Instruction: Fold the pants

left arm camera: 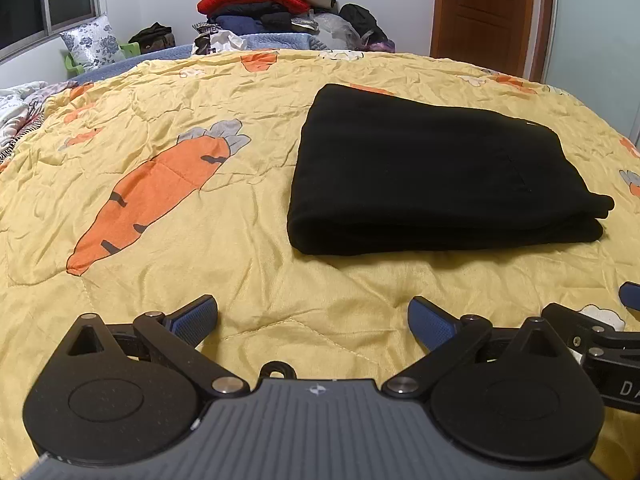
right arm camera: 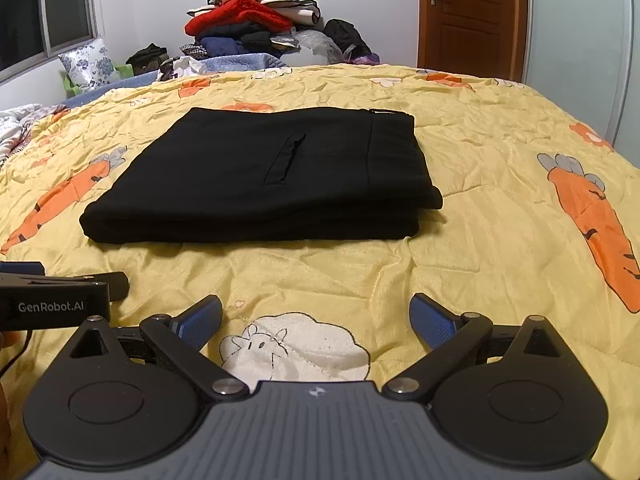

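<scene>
Black pants (left arm camera: 432, 176) lie folded into a flat rectangle on the yellow carrot-print quilt (left arm camera: 240, 240). They also show in the right wrist view (right arm camera: 264, 180), with a pocket slit on top. My left gripper (left arm camera: 312, 322) is open and empty, low over the quilt, short of the pants' near edge and to their left. My right gripper (right arm camera: 316, 322) is open and empty, also short of the pants' near edge. Each gripper shows at the edge of the other's view: the right one (left arm camera: 600, 344) and the left one (right arm camera: 52, 296).
A tall pile of clothes (left arm camera: 268, 4) stands beyond the bed's far edge. A floral pillow (left arm camera: 92, 42) lies at the far left under a window. A wooden door (left arm camera: 484, 12) is at the back right. Quilt lies around the pants on all sides.
</scene>
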`<state>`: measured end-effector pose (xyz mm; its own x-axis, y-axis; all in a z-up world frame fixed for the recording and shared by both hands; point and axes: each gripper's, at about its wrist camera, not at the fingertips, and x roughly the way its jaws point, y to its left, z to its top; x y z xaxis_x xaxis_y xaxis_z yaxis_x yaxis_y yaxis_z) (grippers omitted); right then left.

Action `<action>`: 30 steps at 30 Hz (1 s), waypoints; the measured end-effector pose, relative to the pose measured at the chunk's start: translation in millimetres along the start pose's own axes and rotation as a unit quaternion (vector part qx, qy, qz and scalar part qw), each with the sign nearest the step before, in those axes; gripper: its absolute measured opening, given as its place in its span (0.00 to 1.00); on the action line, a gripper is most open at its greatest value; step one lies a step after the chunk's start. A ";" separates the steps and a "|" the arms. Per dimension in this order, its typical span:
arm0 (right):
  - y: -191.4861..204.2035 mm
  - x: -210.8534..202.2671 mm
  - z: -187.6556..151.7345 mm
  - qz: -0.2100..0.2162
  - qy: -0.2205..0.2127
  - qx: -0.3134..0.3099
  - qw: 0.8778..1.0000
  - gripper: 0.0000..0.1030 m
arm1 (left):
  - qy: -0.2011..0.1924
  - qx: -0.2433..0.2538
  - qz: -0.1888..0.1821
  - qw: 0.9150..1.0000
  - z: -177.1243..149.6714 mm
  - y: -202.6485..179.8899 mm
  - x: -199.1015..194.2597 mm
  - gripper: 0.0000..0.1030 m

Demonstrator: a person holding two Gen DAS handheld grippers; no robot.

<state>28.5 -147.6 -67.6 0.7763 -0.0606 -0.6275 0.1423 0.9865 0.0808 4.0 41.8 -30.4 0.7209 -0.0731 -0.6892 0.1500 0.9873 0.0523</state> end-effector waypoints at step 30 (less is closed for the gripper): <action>2.9 -2.1 -1.8 0.005 -0.002 -0.006 1.000 0.98 | 0.006 -0.006 -0.008 1.000 0.7 1.4 1.1 1.00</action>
<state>26.1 -144.4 -67.4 0.7800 -0.0522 -0.6236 0.1281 0.9887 0.0774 5.5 43.0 -30.6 0.7098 -0.0862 -0.6992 0.1528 0.9877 0.0334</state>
